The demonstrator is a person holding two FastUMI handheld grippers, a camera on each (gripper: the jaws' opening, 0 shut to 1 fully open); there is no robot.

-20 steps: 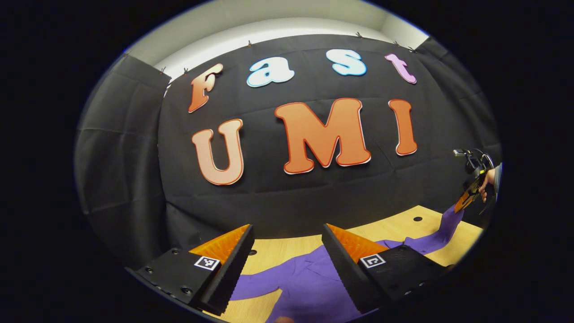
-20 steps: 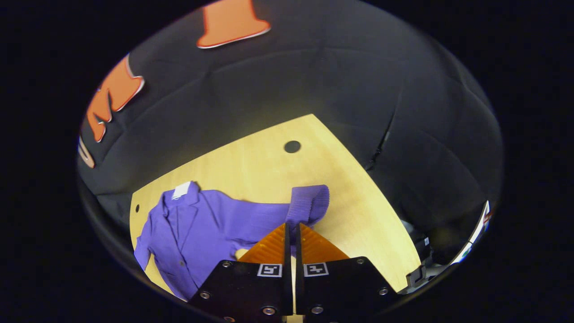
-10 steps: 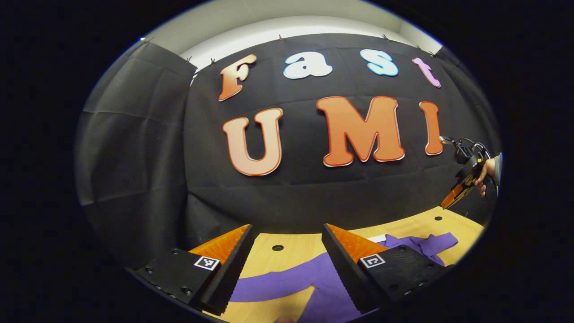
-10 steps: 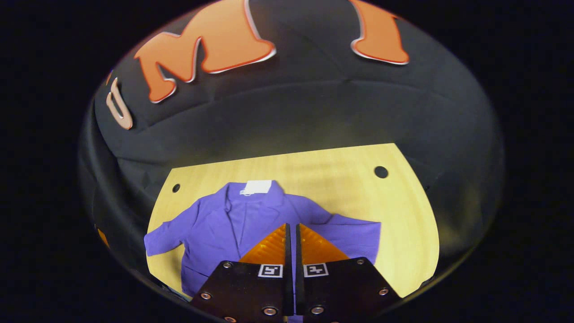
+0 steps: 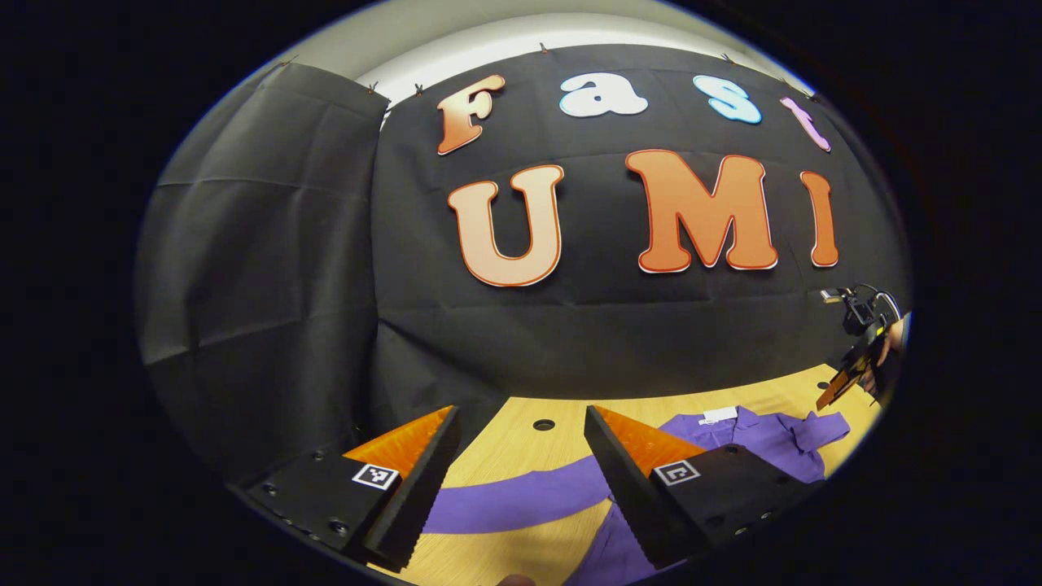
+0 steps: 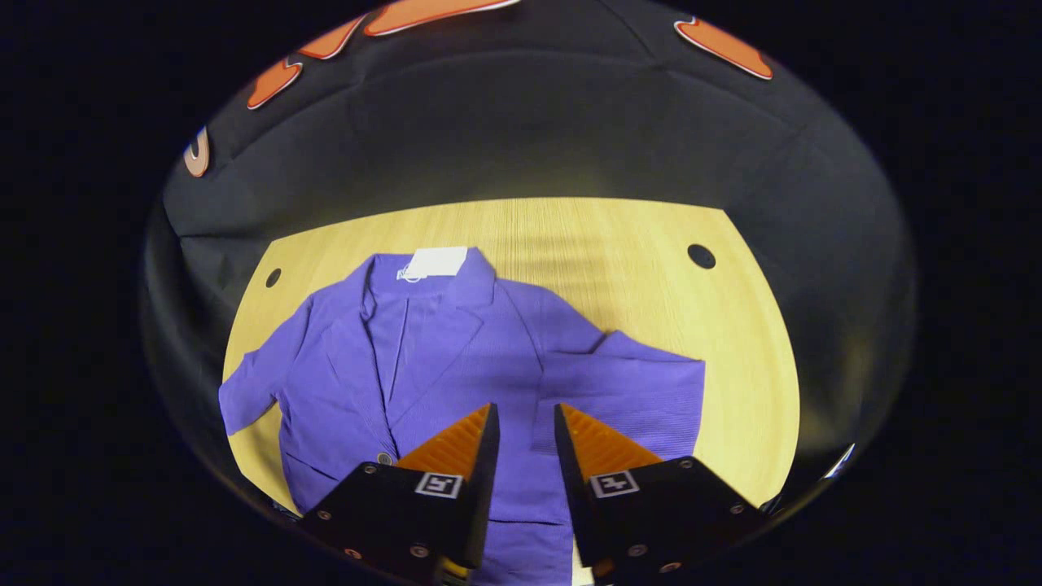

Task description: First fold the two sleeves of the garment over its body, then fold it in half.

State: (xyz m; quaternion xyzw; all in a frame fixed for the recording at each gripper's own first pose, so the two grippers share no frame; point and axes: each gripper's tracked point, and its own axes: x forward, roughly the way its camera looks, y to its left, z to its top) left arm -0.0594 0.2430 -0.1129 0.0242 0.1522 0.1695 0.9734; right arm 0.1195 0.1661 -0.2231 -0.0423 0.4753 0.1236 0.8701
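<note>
Since a second ago your right hand-held gripper point(image 6: 525, 419) has let the sleeve go: its fingers, then pressed together on the purple cloth, are now standing a little apart with nothing between them, and the sleeve is lying folded in on the garment.

In the left gripper view, you are holding the left hand-held gripper point(image 5: 521, 427) wide open and empty, low over the near edge of the table point(image 5: 521, 439). One purple garment point(image 5: 757, 443) is lying flat on the wood, its one outstretched sleeve point(image 5: 521, 500) running across beneath the open fingers. One round hole point(image 5: 544, 425) is showing in the tabletop just beyond the fingertips. Black cloth point(image 5: 269, 244) is hanging as the wall behind and to the side, with a strip of pale wall above it. At the far right edge your other hand-held gripper point(image 5: 855, 366) is hanging above the garment, with a bit of the hand holding it beside it.

In the right gripper view, you are looking down on the same single garment point(image 6: 423, 350), collar away from you with one white tag point(image 6: 437, 262) at the neck. One sleeve point(image 6: 623, 391) is lying folded across the body just beyond the fingertips; the other sleeve point(image 6: 248, 391) is still sticking out to the side. Two round holes point(image 6: 701, 256) are sitting near the table's point(image 6: 619, 244) far corners, and black cloth is closing in all round.
</note>
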